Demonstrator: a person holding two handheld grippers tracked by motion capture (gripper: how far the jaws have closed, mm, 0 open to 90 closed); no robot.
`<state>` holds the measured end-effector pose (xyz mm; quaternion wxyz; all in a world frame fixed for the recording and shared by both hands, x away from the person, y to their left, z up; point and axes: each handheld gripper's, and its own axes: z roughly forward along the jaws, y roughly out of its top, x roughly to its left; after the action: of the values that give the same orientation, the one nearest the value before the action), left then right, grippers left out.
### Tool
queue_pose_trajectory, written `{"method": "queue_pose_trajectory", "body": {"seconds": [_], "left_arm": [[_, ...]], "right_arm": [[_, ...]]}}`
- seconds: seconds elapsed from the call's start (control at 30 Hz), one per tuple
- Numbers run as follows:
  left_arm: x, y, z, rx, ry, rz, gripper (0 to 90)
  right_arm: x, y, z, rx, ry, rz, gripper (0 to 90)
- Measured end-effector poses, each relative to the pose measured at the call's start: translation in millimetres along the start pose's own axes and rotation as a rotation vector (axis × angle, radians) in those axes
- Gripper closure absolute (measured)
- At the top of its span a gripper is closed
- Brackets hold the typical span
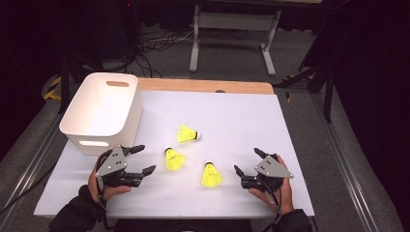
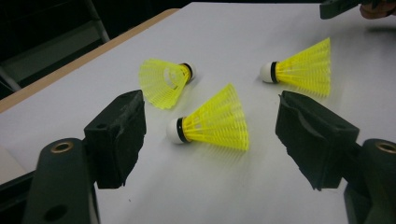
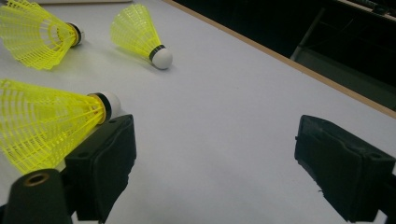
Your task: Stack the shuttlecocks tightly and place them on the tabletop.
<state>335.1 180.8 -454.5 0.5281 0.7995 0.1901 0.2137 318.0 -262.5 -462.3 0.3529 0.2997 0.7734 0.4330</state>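
Left claw (image 1: 143, 158) held low over the white worktop (image 1: 241, 121) at its near-left, jaws wide apart, empty, aimed right toward the middle shuttlecock (image 1: 174, 159); the left hand (image 1: 104, 186) grips it from below, forearm coming in from the bottom edge. Right claw (image 1: 247, 161) at near-right, jaws also spread and holding nothing, pointing left and away; the right hand (image 1: 275, 186) wraps under it. Three yellow shuttlecocks lie on their sides between the claws: middle one just right of the left claw, near one (image 1: 211, 175) just left of the right claw, far one (image 1: 186, 134) behind them. White bin (image 1: 96, 116) sits at far-left, behind the left claw.
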Motion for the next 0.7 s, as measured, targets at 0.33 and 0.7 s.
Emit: {"method": "queue_pose_trajectory", "body": {"seconds": [0.33,0.7], "left_arm": [[7.5,26.2,32.5,-0.035,-0.083,0.011,26.1],[17.2,35.9,60.2,0.014,-0.088,0.028,23.9]], "right_arm": [[-3.5,-1.3,2.0,0.012,0.006,0.001,13.6],[-1.7,-2.1,4.6,0.02,0.034,-0.025,13.6]]}}
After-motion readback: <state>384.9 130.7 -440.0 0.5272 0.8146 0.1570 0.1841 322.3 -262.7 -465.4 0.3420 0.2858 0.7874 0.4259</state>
